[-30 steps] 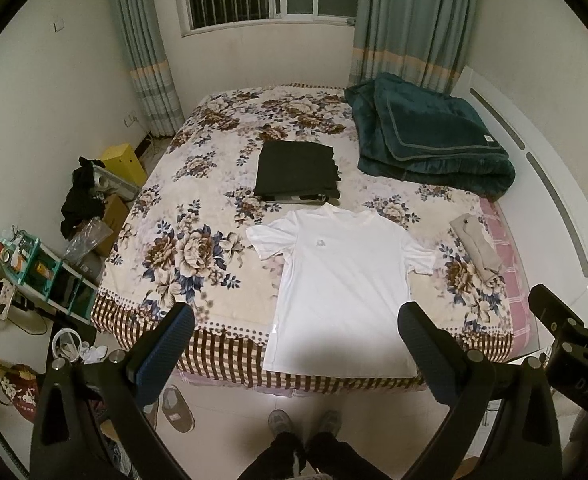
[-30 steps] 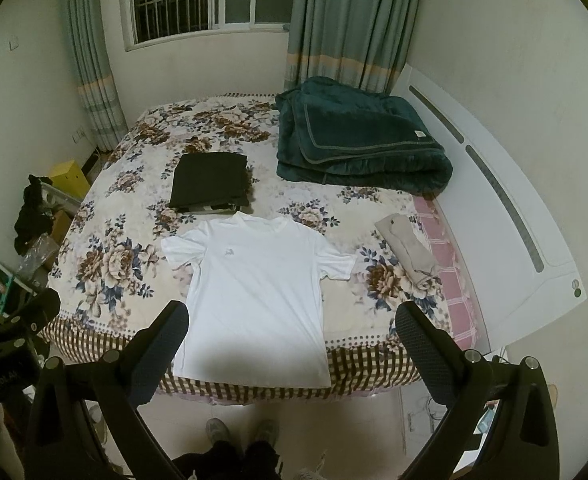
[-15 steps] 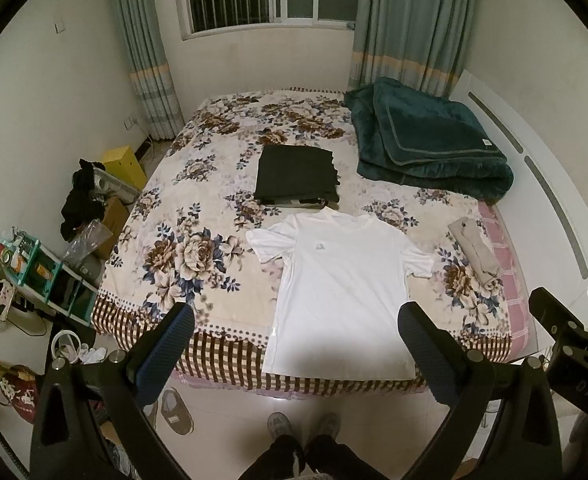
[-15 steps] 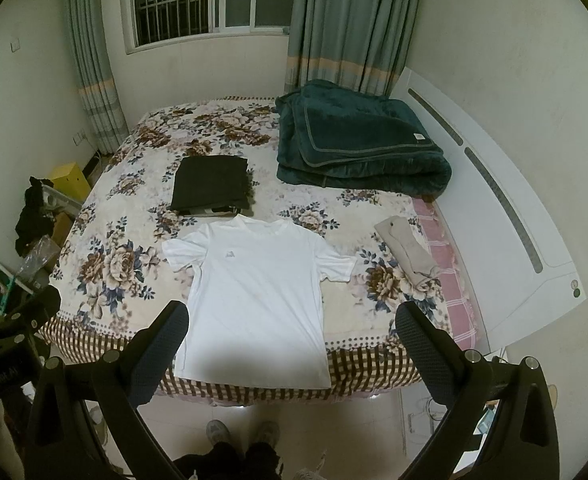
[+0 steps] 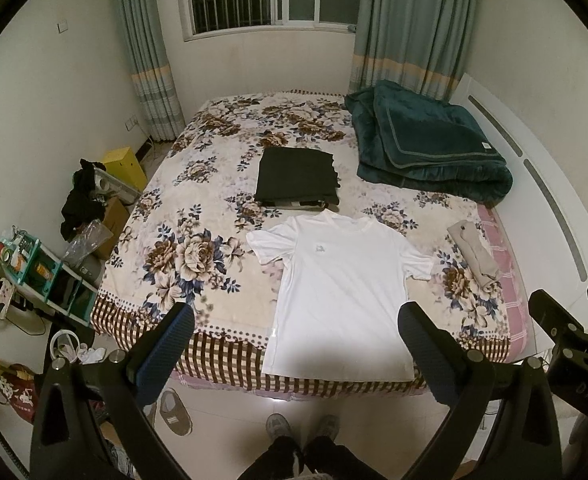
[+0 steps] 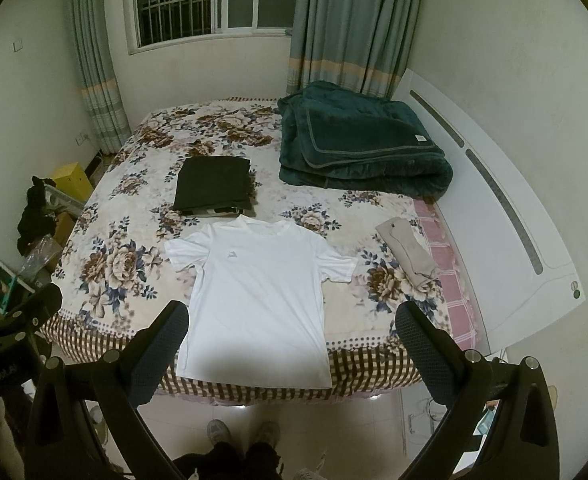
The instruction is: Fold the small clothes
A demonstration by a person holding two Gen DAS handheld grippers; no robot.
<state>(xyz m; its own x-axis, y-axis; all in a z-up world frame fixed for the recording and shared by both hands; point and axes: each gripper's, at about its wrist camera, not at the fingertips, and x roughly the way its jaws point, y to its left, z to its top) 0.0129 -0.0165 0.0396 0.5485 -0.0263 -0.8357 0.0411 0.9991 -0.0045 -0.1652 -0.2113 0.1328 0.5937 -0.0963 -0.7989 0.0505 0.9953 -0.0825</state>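
A white T-shirt (image 5: 342, 284) (image 6: 261, 296) lies flat, face up, on the flowered bed (image 5: 181, 248) (image 6: 105, 264), collar away from me and hem hanging over the near edge. Just beyond its collar sits a folded dark garment (image 5: 296, 176) (image 6: 213, 186). A folded beige piece (image 5: 474, 252) (image 6: 408, 252) lies to the shirt's right. My left gripper (image 5: 296, 350) and right gripper (image 6: 291, 344) both hang open in the air short of the bed, above the floor, holding nothing.
A folded teal blanket (image 5: 426, 148) (image 6: 358, 148) fills the far right of the bed by the white headboard (image 5: 542, 200). Left of the bed stand a teal shelf (image 5: 41, 276), a yellow box (image 5: 123, 166) and shoes. The person's feet (image 5: 302, 428) stand at the bed's near edge.
Both views have tilted up slightly, so the bed and shirt sit a little lower in frame. Nothing on the bed has moved, and both grippers stay open.
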